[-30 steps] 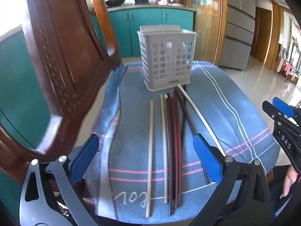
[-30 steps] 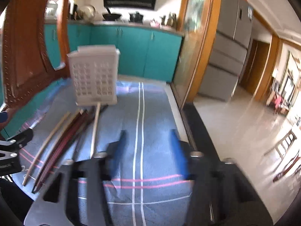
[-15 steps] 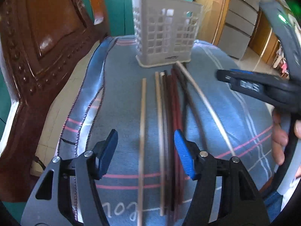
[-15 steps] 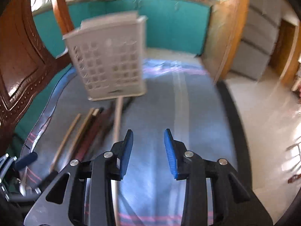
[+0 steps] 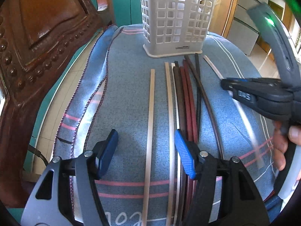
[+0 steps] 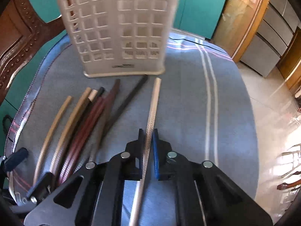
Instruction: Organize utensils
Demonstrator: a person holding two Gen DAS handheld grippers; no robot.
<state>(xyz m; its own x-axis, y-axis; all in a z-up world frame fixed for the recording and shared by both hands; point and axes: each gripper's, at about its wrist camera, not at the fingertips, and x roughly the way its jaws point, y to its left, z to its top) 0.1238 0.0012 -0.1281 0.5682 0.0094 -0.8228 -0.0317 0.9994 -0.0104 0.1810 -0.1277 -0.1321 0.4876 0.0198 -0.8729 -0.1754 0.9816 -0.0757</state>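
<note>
Left wrist view: the left gripper (image 5: 145, 151) hovers with jaws apart astride two pale wooden chopsticks (image 5: 150, 124) lying on the blue cloth (image 5: 128, 86); centring on one avoids pinching both. The white plastic lattice basket (image 5: 175, 18) stands beyond.

Right wrist view: the right gripper (image 6: 148, 145), its jaws having just closed, is clamped on the outermost pale chopstick (image 6: 153, 103); lift it level, clear of the dark sticks (image 6: 97, 116) beside.
</note>
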